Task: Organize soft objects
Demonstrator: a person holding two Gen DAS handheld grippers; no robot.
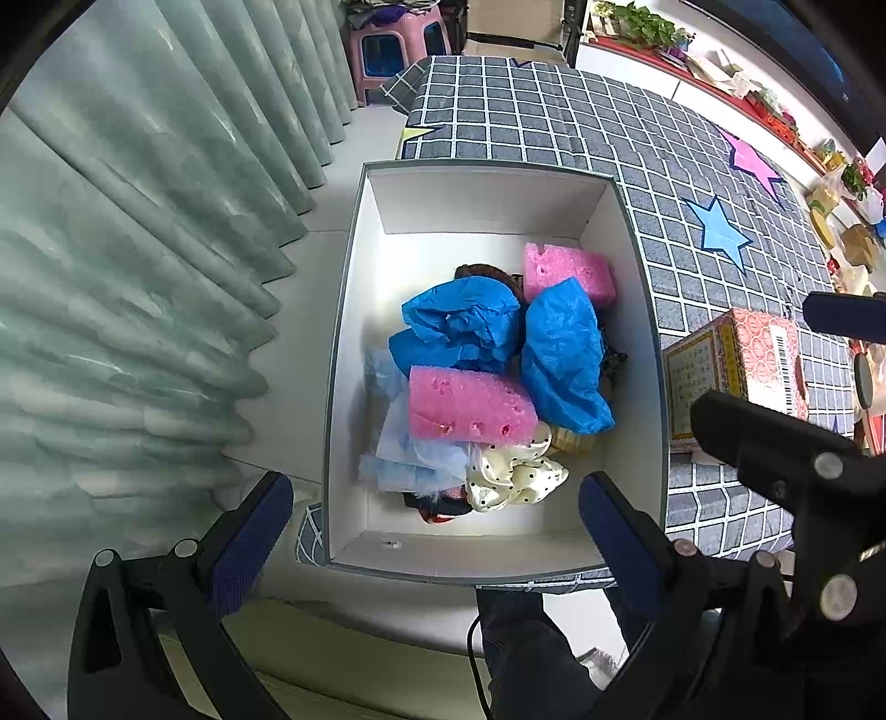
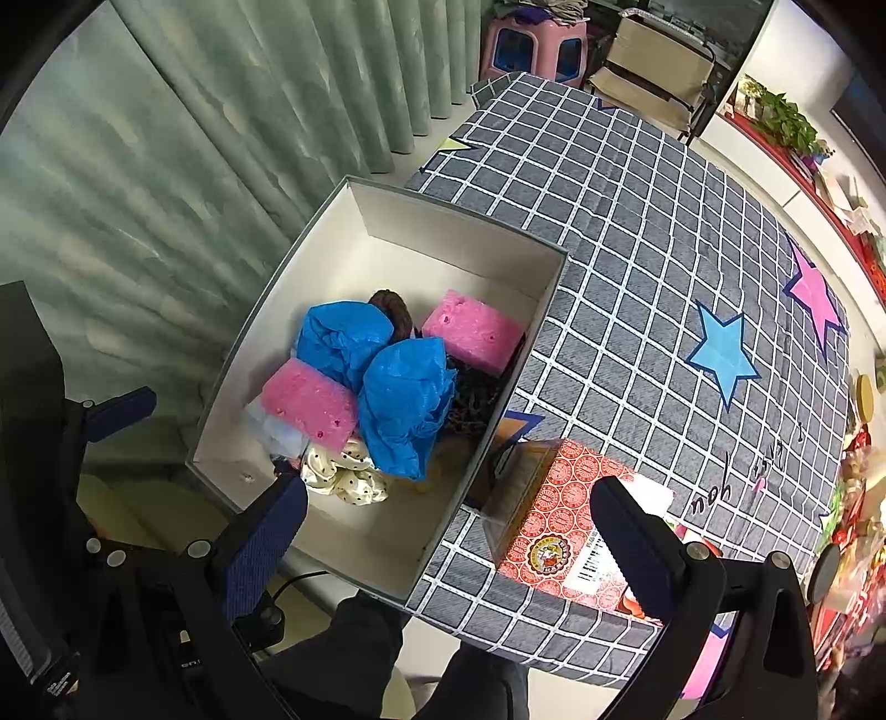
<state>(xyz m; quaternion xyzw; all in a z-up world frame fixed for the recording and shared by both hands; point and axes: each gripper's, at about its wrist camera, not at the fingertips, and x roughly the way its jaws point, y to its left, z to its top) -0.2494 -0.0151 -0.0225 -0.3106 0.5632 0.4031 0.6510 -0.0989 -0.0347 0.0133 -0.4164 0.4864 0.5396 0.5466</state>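
Note:
A white open box (image 1: 354, 354) (image 2: 232, 399) sits at the table's left edge and holds soft things: two pink sponges (image 1: 470, 407) (image 1: 567, 271) (image 2: 310, 401), two crumpled blue plastic covers (image 1: 462, 324) (image 1: 565, 354) (image 2: 407, 407), a cream polka-dot scrunchie (image 1: 515, 473) (image 2: 346, 471), pale blue gauze (image 1: 404, 443) and a brown item (image 1: 484, 272). My left gripper (image 1: 437, 526) is open and empty above the box's near end. My right gripper (image 2: 448, 531) is open and empty above the box's near right corner.
A red patterned carton (image 2: 559, 526) (image 1: 736, 360) lies on the grey checked tablecloth (image 2: 664, 266) right of the box. Green curtains (image 1: 138, 249) hang on the left. A pink stool (image 2: 534, 47) stands beyond the table. Cluttered shelves line the right.

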